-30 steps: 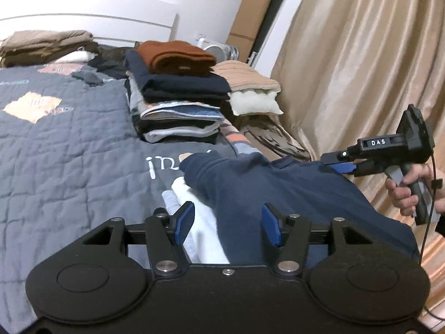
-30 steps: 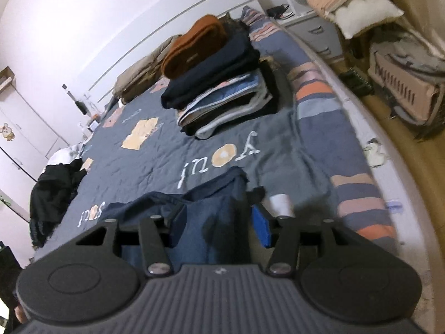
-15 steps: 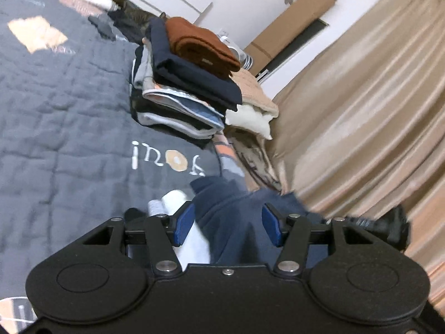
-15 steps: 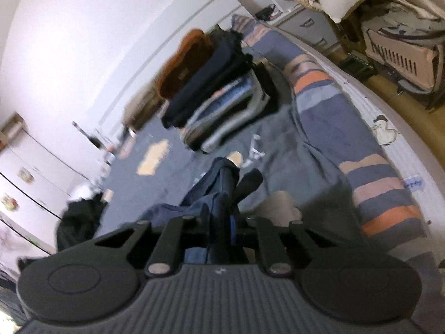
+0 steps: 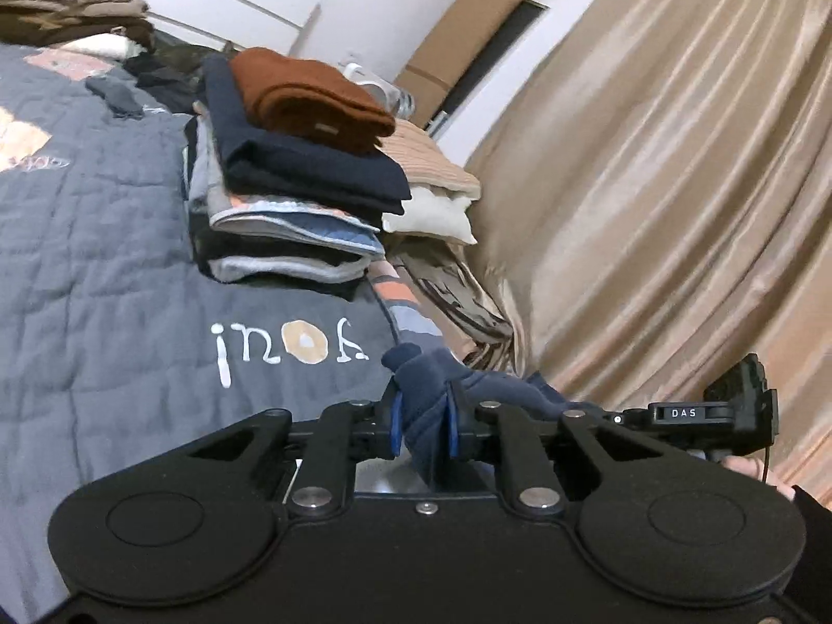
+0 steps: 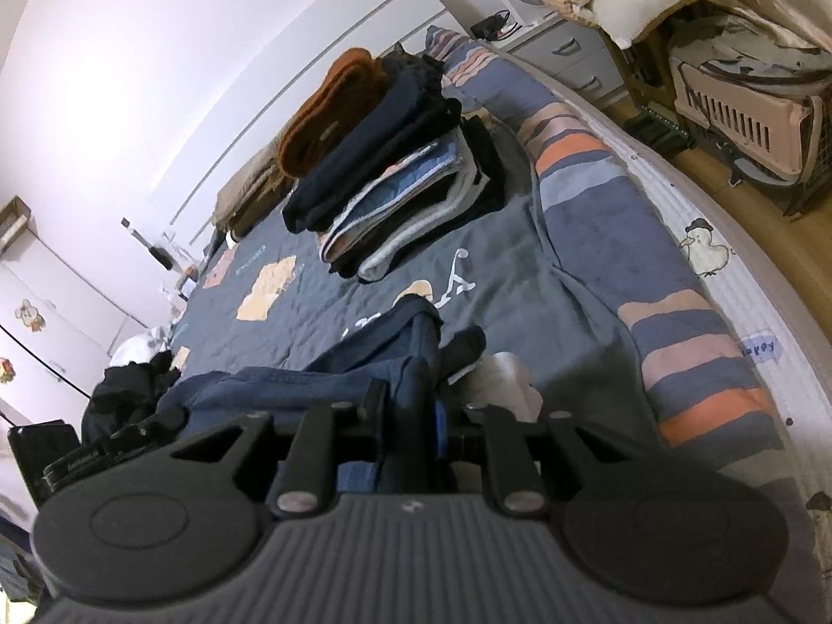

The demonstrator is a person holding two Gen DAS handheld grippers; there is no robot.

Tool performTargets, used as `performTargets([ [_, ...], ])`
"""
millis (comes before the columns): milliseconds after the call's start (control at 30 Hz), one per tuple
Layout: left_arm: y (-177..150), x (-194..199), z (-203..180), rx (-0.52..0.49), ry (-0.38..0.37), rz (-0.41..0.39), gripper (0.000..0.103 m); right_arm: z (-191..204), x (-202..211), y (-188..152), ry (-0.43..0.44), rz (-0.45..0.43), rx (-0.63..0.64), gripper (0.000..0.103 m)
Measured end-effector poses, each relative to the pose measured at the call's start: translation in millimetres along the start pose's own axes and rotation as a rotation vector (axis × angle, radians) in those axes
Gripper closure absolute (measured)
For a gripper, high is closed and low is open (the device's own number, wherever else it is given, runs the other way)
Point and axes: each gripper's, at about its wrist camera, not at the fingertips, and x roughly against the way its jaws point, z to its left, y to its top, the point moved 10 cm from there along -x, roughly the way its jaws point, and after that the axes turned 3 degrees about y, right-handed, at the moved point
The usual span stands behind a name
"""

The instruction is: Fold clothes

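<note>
- On the bed (image 6: pixel 582 312), near edge, both grippers are bunched into the same navy sweatshirt (image 6: pixel 291 385), which lies crumpled on the grey quilt just in front of the stack of folded clothes (image 6: pixel 395 177).
- Left gripper (image 5: pixel 422 424): jaws closing right now, w/ a thick wad of navy fabric between the blue pads (image 5: pixel 396 424), already pinching it by the look of it.
- Right gripper (image 6: pixel 416 424): jaws pressed onto a vertical fold of the same garment, cloth standing up out of the pinch.
- What could go wrong imo:
  - both grabs look like wads, not a clean hem or shoulder, so if they lift and spread, the thing prob hangs twisted and the fold comes out lumpy.
  - left grip has several layers; the outer layer could slide out once there's tension.
  - the 2 grippers sit close together on the fabric, so a hard pull apart could yank cloth out of one side.
  - a loose dark end (image 6: pixel 463 346) flops beside the right pinch, could drag or tuck under.
  - something white (image 6: pixel 507 385) lies just beside the sweatshirt, might get caught up w/ it; can't tell what it is.
  - the stack is near, so a wide swing could knock the rust-brown piece (image 5: pixel 307 99) off the top.
- Vs a sec ago:
  - left jaws were spread wide over the sweatshirt lying flat, nothing gripped; now they've got cloth.
  - right jaws were also apart w/ fabric between them, now clamped.
  - garment was laid out fairly flat, now gathered into ridges.
  - right gripper, seen from the left cam, sat higher and clear of the cloth; now it's low, right at the fabric.
</note>
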Motion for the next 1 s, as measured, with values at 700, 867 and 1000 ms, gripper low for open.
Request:
performTargets([
  [700, -70.5, 73.2, -82.4, 0.09, -0.217, 0.006, 0.048, 85.9, 115.1, -73.0, 0.209, 0.005, 0.172, 0.057],
  [867, -104.6, 64.2, -103.7, 0.176, -0.286, 0.066, 0.046, 62.1, 108.8, -109.6, 0.131, 0.051, 0.131, 0.057],
  [1000, -134.7, 55.1, -106.9, 0.278, -0.321, 0.142, 0.046, 25.6, 118.2, -119.5, 0.14, 0.008, 0.03, 0.061],
])
